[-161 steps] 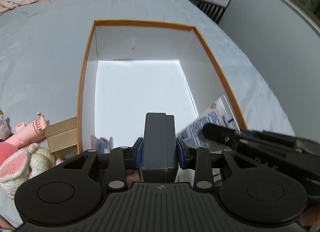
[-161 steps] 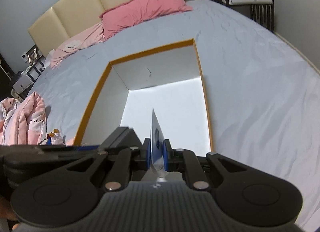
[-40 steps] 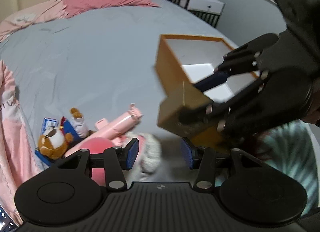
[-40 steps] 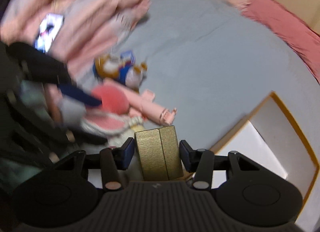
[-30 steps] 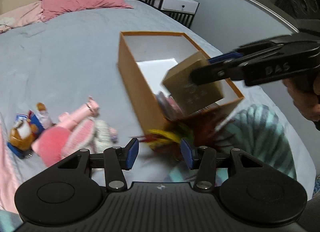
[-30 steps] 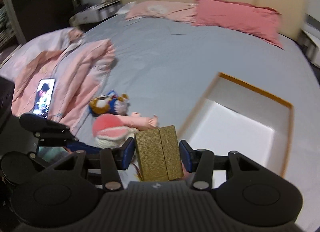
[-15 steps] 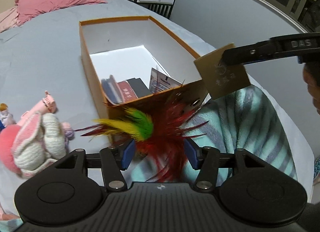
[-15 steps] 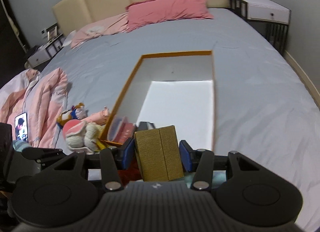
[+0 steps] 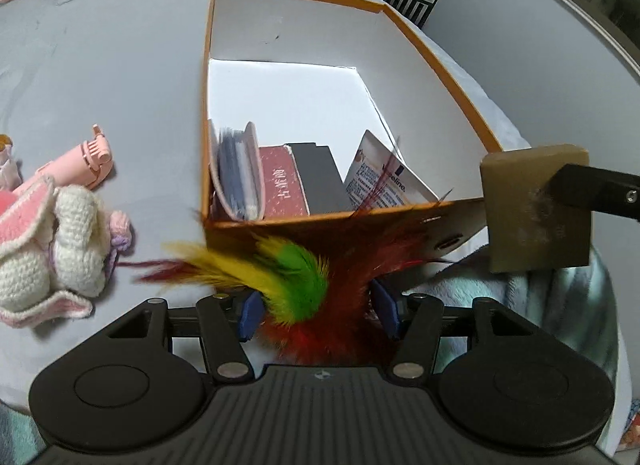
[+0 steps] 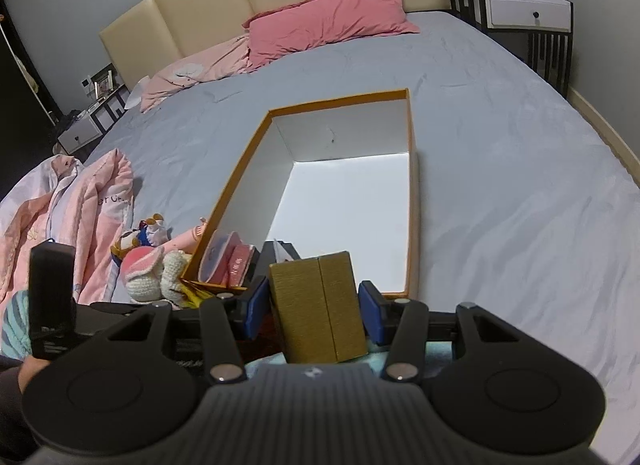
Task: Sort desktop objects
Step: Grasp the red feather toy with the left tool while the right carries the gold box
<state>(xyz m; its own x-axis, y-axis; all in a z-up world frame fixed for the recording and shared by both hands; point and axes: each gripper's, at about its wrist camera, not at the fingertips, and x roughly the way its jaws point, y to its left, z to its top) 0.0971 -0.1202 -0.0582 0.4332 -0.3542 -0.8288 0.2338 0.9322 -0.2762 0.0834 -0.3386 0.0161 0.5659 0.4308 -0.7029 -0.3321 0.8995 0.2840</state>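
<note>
- The bed (image 10: 500, 193), with its grey sheet, carries everything; the pink pillows lie at its head edge, far from the work.
- The orange box (image 9: 440, 61) stands near the foot edge of the bed. Its far half is bare, and against its near wall stand a pink pouch (image 9: 240, 169), a red book (image 9: 282, 189), a dark case (image 9: 320, 181) and a printed card (image 9: 380, 181).
- A crochet rabbit (image 9: 52, 233) and a pink toy (image 9: 86, 161) lie on the sheet just beside the left wall of the box, not yet sorted.
- The gold box (image 10: 318, 305) is gripped between the blue pads of the right gripper (image 10: 316, 307), which holds it in the air just before the near right corner of the orange box.
- The feather toy (image 9: 304, 285) sits between the jaws of the left gripper (image 9: 316, 315), against the near outer wall of the orange box. The jaws are closing, but I cannot tell if the pads already press the feathers.
- My judgement: the step in hand is to carry these two things into the orange box. Next, the right hand needs to go forward over the near wall, lower the gold box onto free floor and release it; the left hand needs a firm hold before it lifts.
</note>
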